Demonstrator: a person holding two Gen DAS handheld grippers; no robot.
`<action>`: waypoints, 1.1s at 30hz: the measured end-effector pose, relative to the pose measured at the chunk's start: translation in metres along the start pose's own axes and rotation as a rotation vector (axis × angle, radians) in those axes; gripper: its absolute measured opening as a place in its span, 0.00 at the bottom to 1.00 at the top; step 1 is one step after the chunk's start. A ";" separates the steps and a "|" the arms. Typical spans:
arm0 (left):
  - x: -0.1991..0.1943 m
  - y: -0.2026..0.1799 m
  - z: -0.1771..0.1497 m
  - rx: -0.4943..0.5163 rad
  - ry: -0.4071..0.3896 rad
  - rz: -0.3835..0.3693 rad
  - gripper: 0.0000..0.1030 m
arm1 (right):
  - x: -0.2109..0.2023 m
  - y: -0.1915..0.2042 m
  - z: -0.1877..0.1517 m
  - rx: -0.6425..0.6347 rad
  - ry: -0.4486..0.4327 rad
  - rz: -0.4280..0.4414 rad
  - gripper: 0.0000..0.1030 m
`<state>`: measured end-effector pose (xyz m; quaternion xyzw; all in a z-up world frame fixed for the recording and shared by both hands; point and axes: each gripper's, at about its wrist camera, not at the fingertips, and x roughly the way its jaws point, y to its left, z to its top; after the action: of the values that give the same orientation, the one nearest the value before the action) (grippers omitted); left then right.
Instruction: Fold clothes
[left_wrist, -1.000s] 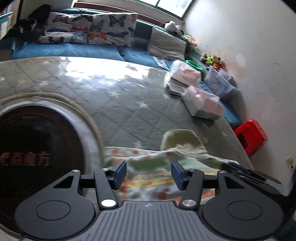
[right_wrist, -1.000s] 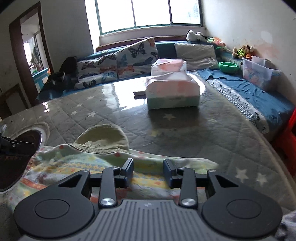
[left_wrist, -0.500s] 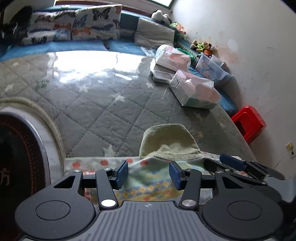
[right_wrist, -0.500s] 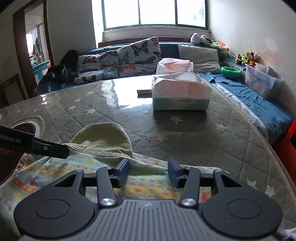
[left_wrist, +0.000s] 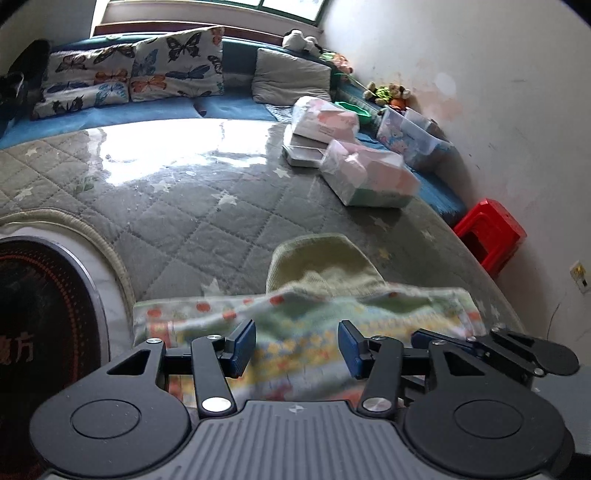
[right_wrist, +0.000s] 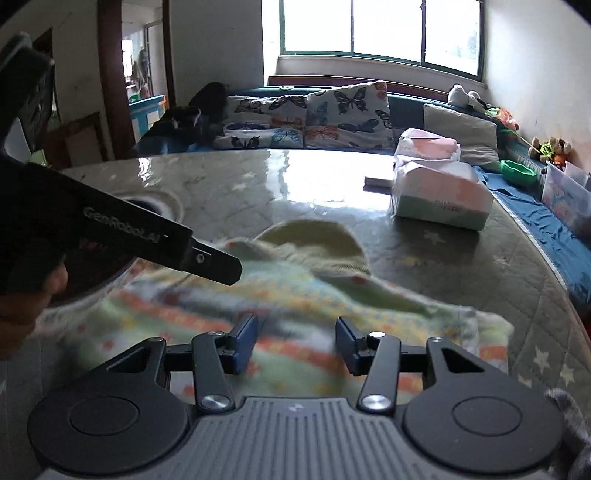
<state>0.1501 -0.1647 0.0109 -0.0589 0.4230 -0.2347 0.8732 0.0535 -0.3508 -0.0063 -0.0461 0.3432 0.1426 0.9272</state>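
Clothing sits right below us: a patterned garment (left_wrist: 314, 325) in pale green with orange and yellow bands, lying on the quilted grey cover (left_wrist: 207, 229) of the counter, with its plain olive-green hood (left_wrist: 321, 262) spread flat on the far side. The cloth looks blurred in both views.

Our left gripper (left_wrist: 297, 345) has its 2 blue-padded fingers (left_wrist: 242, 347) spread apart, with the garment showing in the gap between them; we cannot tell whether the pads touch the cloth. Our right gripper (right_wrist: 295, 343) is likewise spread wide above the striped body of the garment, nothing pinched between its pads. In the right wrist view the left gripper's black body reaches in from the left, over the garment's left part, and a bit of a hand (right_wrist: 26, 295) holding it shows at the edge.

To the left of the garment we see a round dark panel (left_wrist: 40, 321) set in the counter, ringed in white. Further back on the right lie 2 wrapped tissue packs (right_wrist: 439, 199), well apart from the garment. Behind the counter runs a blue sofa with butterfly cushions (right_wrist: 314, 114), and a red stool (left_wrist: 491, 236) stands by the wall.
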 end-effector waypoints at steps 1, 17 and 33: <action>-0.004 -0.001 -0.004 0.005 -0.001 -0.001 0.52 | -0.003 0.002 -0.003 -0.008 0.001 0.000 0.47; -0.050 -0.013 -0.081 0.175 -0.072 0.079 0.59 | -0.060 0.017 -0.048 0.016 -0.049 -0.064 0.47; -0.074 -0.019 -0.094 0.149 -0.084 0.117 0.99 | -0.077 0.015 -0.071 0.131 -0.067 -0.097 0.81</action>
<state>0.0324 -0.1385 0.0096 0.0212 0.3699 -0.2113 0.9045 -0.0504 -0.3677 -0.0102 0.0031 0.3180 0.0761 0.9450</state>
